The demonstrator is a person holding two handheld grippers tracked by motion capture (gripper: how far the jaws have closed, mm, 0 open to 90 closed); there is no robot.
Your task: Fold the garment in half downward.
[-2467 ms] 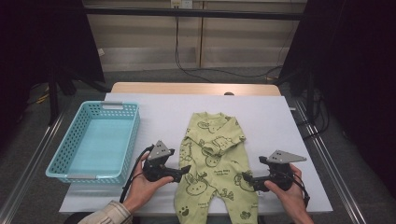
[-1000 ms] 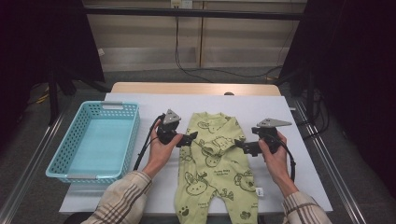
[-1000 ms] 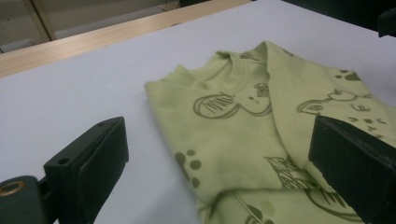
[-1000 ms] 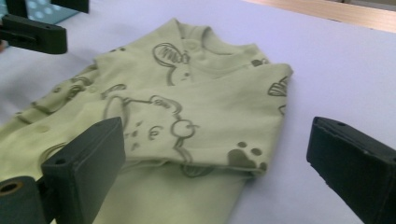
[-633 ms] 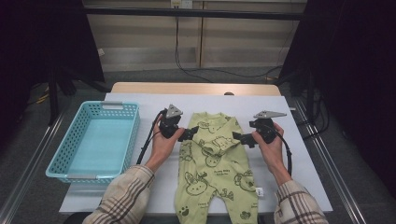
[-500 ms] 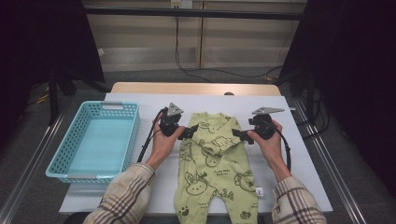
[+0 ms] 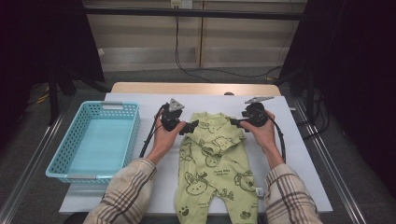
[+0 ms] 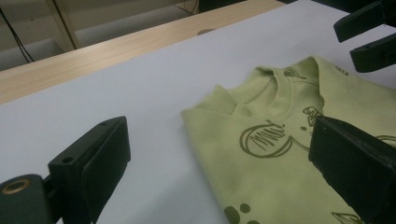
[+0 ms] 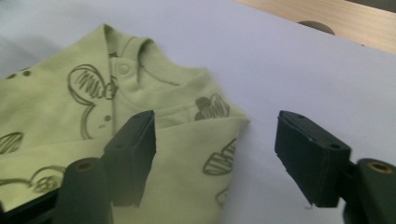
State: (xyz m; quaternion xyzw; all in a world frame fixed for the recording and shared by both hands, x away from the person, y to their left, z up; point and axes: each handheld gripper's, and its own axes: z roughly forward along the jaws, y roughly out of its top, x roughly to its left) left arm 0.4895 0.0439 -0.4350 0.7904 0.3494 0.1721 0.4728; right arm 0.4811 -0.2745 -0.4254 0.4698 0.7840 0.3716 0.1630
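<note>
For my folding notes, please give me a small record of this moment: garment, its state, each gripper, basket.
garment: green baby romper with dark animal prints
state: lies flat on the white table, sleeves folded in, legs toward the person
left gripper: open, jaws astride the romper's shoulder edge
right gripper: jaws just closing, pads not yet pressing, the other shoulder edge between them
basket: turquoise, empty, left of the romper

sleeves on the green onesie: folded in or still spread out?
Folded in. On the green onesie both sleeves lie across the chest, the shoulder edges are doubled over, and the legs stay spread flat toward the table's near edge.
</note>
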